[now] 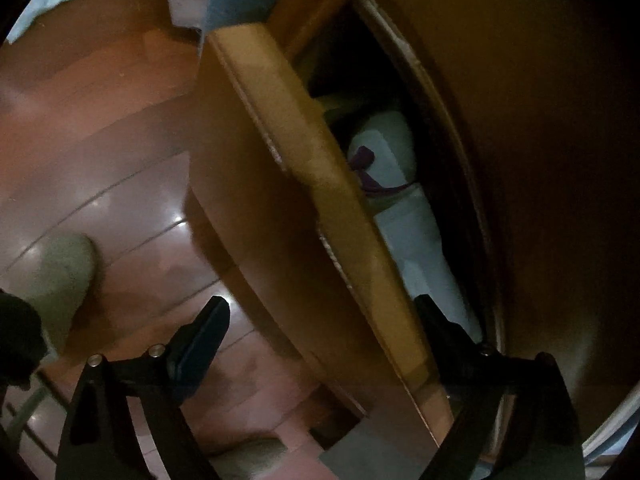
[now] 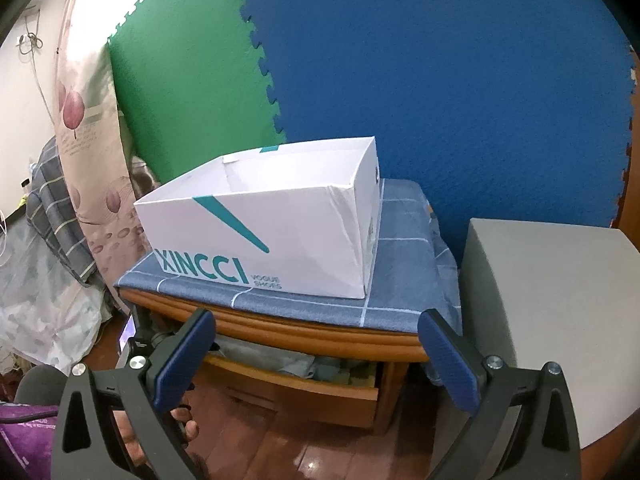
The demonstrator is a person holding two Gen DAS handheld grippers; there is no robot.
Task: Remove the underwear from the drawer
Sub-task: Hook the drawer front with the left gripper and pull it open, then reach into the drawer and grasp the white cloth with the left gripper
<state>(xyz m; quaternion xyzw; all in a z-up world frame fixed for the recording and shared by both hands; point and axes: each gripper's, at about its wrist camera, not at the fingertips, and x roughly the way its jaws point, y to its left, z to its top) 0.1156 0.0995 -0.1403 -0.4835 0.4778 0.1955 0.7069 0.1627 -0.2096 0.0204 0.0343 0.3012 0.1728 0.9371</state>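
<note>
Folded pale underwear (image 1: 384, 152) lies inside the part-open drawer (image 1: 288, 168), my left gripper (image 1: 320, 312) straddles its front, jaws wide and empty, right gripper (image 2: 316, 344) likewise empty; next I'd judge reaching in.

White shoe box (image 2: 276, 216) with teal lettering; blue grid-checked cloth (image 2: 404, 240); orange-brown wooden drawer (image 1: 320, 184); green (image 2: 192, 80) and blue foam mats (image 2: 440, 80).
</note>
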